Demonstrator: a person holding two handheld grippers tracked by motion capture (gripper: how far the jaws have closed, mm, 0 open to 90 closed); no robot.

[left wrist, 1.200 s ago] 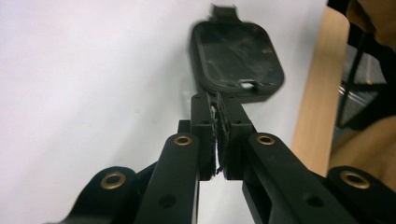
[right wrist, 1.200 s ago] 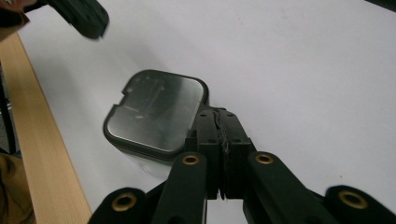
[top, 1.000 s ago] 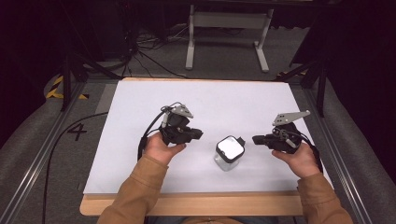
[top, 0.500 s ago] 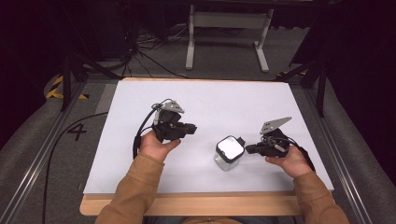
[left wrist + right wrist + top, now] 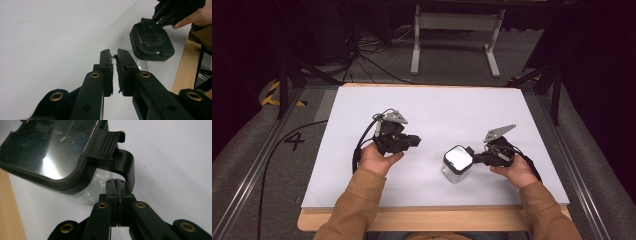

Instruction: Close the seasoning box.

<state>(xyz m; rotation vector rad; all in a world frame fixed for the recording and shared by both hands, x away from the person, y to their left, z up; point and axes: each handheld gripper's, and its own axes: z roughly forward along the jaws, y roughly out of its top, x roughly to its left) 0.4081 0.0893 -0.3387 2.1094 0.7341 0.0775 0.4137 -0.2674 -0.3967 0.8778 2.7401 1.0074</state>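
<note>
Right gripper view shows the closed tips of the right gripper (image 5: pixel 119 185) pressed against the black latch flap (image 5: pixel 124 163) of a clear, square plastic container with a black-rimmed lid (image 5: pixel 50 152); its jaws stand together with no gap between the pads, and nothing appears caught between them. The tips seem to sit just under the flap's lower edge, as if to pry it up. The risk, as I judge it, is that the light container slides or tips away across the white tabletop (image 5: pixel 175 170) rather than the latch giving, since nothing braces it from the other side. A slip of the shut tips off the smooth flap would also be likely if the push is angled too steeply.

From the high view, the container (image 5: pixel 457 162) stands on the near right part of the white table (image 5: pixel 437 107), close to the wooden front edge (image 5: pixel 412 220). The right gripper (image 5: pixel 473 157) lies low and roughly level, pointing left at the container's side, the hand behind it resting near the table. The left gripper (image 5: pixel 416 141) hovers well apart to the left, pointing right toward the container, held in a raised fist. In the left gripper view its jaws (image 5: pixel 114 67) are nearly together, a narrow slit between the worn pads, holding nothing.
</note>
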